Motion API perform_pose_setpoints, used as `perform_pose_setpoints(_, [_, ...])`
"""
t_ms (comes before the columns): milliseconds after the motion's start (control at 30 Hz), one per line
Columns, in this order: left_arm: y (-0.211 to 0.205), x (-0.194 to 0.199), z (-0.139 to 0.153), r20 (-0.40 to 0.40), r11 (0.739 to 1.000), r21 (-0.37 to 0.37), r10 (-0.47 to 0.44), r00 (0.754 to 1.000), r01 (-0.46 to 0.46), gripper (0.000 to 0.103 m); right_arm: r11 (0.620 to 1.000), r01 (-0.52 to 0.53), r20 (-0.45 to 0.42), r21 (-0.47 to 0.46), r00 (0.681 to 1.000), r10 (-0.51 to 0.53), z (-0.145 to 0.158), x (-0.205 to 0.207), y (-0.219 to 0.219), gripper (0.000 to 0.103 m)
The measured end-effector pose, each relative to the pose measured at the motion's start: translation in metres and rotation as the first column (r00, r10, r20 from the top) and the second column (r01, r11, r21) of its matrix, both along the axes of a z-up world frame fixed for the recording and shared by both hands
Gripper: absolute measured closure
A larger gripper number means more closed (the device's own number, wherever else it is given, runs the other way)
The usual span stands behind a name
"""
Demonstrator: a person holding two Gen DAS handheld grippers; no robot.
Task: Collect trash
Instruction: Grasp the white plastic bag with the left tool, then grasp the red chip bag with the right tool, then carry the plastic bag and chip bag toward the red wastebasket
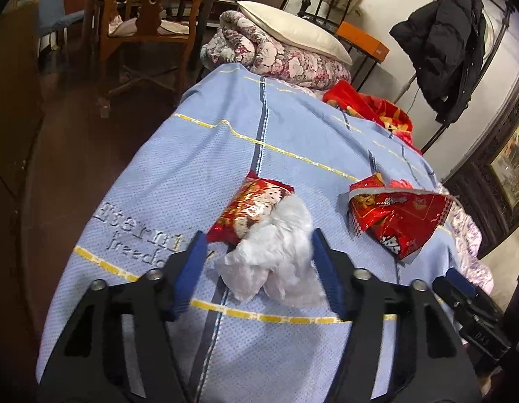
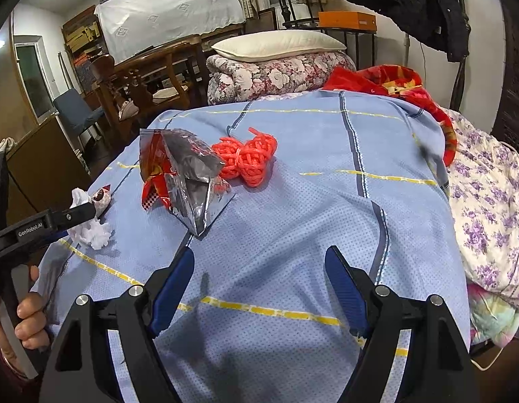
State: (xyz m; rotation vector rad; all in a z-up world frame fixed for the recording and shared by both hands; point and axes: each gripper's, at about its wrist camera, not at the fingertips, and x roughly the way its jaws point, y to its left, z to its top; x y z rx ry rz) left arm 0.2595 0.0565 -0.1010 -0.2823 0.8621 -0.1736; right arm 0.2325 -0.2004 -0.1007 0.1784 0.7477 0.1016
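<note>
Progress: early, by my reading; every piece of trash in view lies on the blue bedspread [image 2: 293, 208], and no bin or bag to put it in shows in either view.
In hand: the left gripper [image 1: 257, 262] has its jaws round the crumpled white plastic wad [image 1: 276, 252]; the far pad touches it, the near one looks just short, so I judge the grip not yet firm.
Right gripper [image 2: 259, 288]: jaws wide apart over bare bedspread, holding nothing.
Left to do: lift the wad, then the wrappers and the netting.
Wrappers: two, a small red snack packet [image 1: 249, 208] touching the wad, and a torn red foil bag [image 1: 397, 221] further off.
White wads: one.
Red foam fruit net [image 2: 249, 158]: one, just beside the foil bag.
</note>
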Motion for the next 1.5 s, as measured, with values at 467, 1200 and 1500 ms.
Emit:
perform_pose_setpoints(467, [0.016, -0.046, 0.036, 0.108, 0.998, -0.041, -0.037, 0.993, 0.041, 0.061, 0.999, 0.034, 0.059, -0.023, 0.998, -0.032, 0.007, -0.010, 0.002, 0.024])
perform_pose_setpoints(1200, [0.046, -0.032, 0.031, 0.074, 0.995, -0.102, 0.013, 0.997, -0.006, 0.061, 0.995, -0.090, 0.083, 0.037, 0.993, 0.087, 0.023, 0.034, 0.073, 0.097])
perform_pose_setpoints(1500, [0.045, -0.082, 0.053, 0.099, 0.995, -0.099, 0.020, 0.995, -0.010, 0.061, 0.974, -0.223, 0.231, 0.027, 0.950, 0.211, 0.085, -0.049, 0.084, 0.097])
